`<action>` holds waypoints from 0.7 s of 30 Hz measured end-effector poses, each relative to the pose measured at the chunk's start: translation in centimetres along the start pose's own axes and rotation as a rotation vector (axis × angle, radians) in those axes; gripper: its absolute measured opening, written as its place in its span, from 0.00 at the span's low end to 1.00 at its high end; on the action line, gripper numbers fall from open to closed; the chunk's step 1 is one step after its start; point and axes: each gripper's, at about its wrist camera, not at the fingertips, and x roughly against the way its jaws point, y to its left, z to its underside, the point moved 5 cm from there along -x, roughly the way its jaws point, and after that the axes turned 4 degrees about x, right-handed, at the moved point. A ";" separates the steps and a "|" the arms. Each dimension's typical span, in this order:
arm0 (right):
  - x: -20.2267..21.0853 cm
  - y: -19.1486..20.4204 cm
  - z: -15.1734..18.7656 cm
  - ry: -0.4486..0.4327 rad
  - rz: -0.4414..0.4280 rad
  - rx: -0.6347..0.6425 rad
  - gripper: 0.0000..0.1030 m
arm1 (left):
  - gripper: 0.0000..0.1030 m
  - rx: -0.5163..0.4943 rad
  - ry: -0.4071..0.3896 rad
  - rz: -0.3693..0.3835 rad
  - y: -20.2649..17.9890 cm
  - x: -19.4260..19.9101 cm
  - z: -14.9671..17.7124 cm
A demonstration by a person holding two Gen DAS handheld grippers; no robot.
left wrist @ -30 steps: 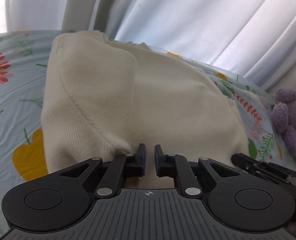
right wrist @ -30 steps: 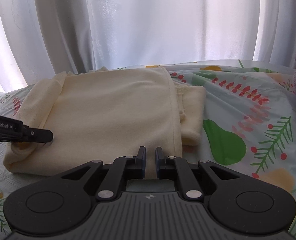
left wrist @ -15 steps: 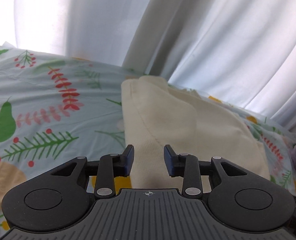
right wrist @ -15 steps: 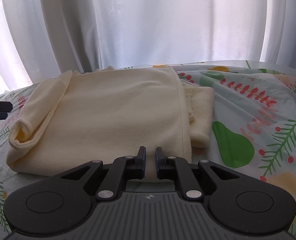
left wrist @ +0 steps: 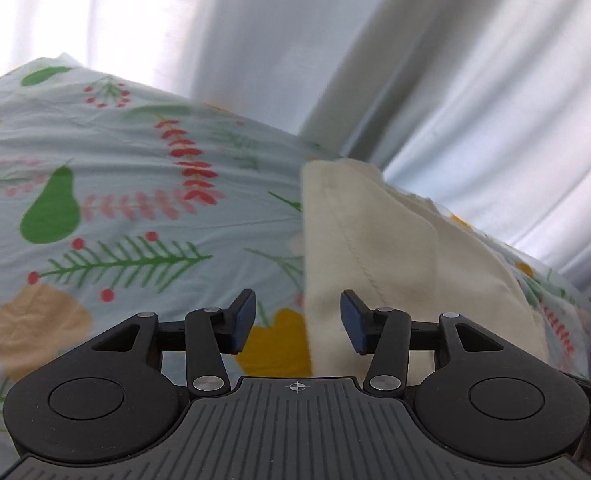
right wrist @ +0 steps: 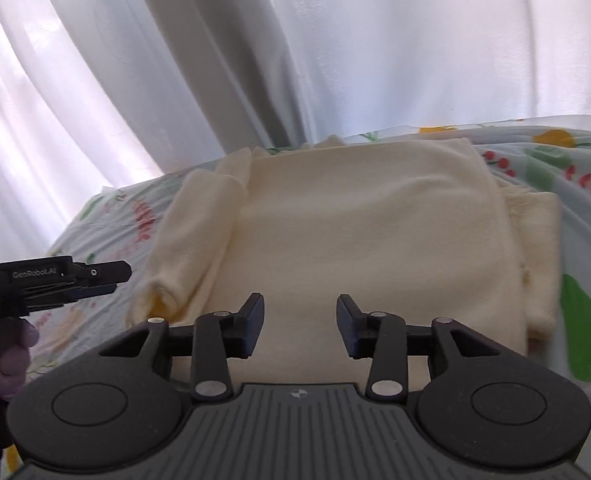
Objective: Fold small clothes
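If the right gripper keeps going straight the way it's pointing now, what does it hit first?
Most likely the folded cream garment: the open right gripper points straight over its near edge, with nothing between. How high it hovers above the cloth is unclear.

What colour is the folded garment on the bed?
Cream garment, seen best in the right wrist view.

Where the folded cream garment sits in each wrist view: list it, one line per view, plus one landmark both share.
Left wrist view: the cream garment runs from centre to lower right, its left edge between the open fingers of the left gripper.
Right wrist view: it fills the centre, above the open right gripper.
Shared landmark: the white curtain behind the bed.
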 end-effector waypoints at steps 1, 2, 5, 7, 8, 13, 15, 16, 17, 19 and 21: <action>-0.5 0.3 -0.5 0.003 -0.024 -0.003 0.39 | 0.50 0.011 -0.006 -0.022 0.7 0.0 -0.2; -1.2 0.7 -0.9 0.007 -0.050 -0.002 0.40 | 0.50 0.023 -0.005 -0.054 1.4 -0.1 -0.5; -3.6 1.8 -2.2 0.036 -0.127 -0.007 0.43 | 0.50 0.051 0.001 -0.145 3.2 -0.3 -0.8; -5.3 2.3 -2.8 0.067 -0.188 -0.036 0.46 | 0.50 0.068 0.007 -0.161 4.1 -0.3 -0.7; -6.1 2.5 -3.0 0.081 -0.214 -0.059 0.47 | 0.50 0.074 0.014 -0.158 4.3 -0.4 -0.7; -9.3 2.3 -4.0 0.105 -0.262 -0.147 0.46 | 0.50 0.074 0.020 -0.163 4.9 -0.8 -0.5; -10.0 2.1 -4.3 0.112 -0.287 -0.179 0.45 | 0.50 0.069 0.014 -0.177 5.0 -0.8 -0.6; -10.1 2.1 -4.4 0.117 -0.291 -0.186 0.45 | 0.50 0.071 0.015 -0.182 5.1 -0.9 -0.6; -10.2 2.3 -4.5 0.119 -0.298 -0.185 0.45 | 0.50 0.076 0.019 -0.183 5.2 -1.0 -0.6; -10.4 2.6 -4.5 0.130 -0.318 -0.180 0.44 | 0.50 0.081 0.035 -0.174 5.2 -1.3 -0.6; -11.1 2.9 -4.4 0.144 -0.334 -0.186 0.42 | 0.50 0.078 0.041 -0.171 5.1 -1.5 -0.5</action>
